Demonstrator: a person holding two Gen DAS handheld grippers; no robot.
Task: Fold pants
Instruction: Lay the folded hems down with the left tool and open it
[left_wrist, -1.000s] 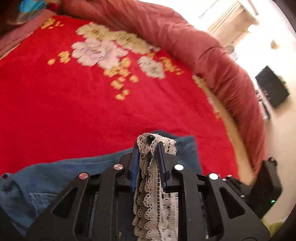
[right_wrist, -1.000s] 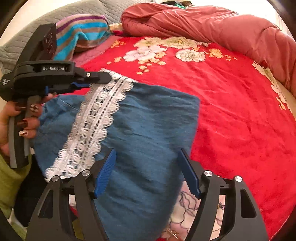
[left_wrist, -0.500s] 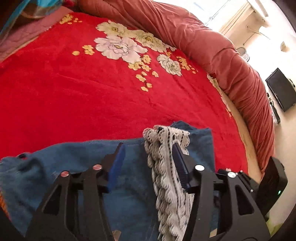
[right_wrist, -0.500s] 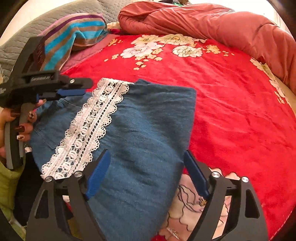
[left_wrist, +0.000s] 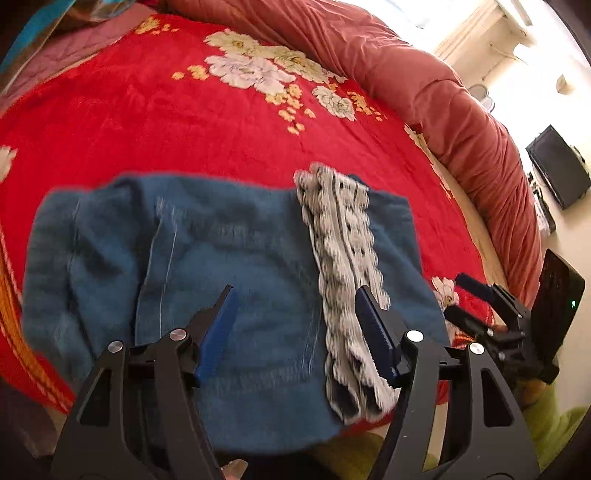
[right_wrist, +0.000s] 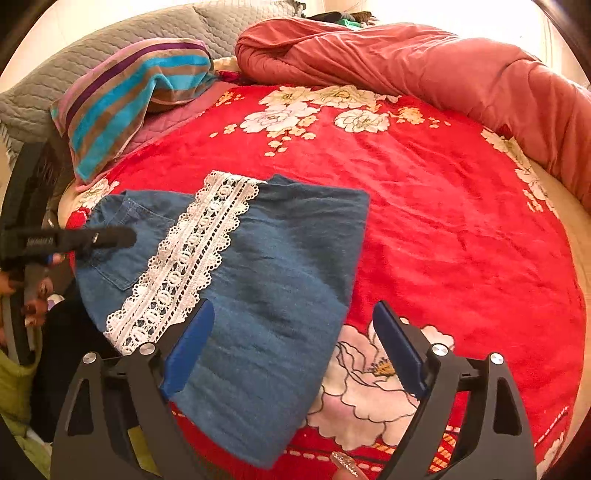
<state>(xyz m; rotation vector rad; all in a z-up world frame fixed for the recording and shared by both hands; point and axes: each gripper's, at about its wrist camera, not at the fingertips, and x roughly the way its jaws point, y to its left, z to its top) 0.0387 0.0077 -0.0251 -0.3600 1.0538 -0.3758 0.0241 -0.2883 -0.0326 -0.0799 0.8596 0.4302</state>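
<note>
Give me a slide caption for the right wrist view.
Open right gripper above folded blue pants with white lace trim on a red floral blanket.

Pants (right_wrist: 258, 295): you have one, folded
Grippers: you hold two, left gripper (left_wrist: 295, 325), right gripper (right_wrist: 293, 350)
Red blanket (right_wrist: 443, 221): one
Striped pillow (right_wrist: 136, 96): one

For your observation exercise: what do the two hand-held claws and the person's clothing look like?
Both the left claw and the right claw are black frames with silver screws and blue ribbed pads. The left bears white lettering. A green sleeve shows; the fingernails carry patterned polish.
</note>
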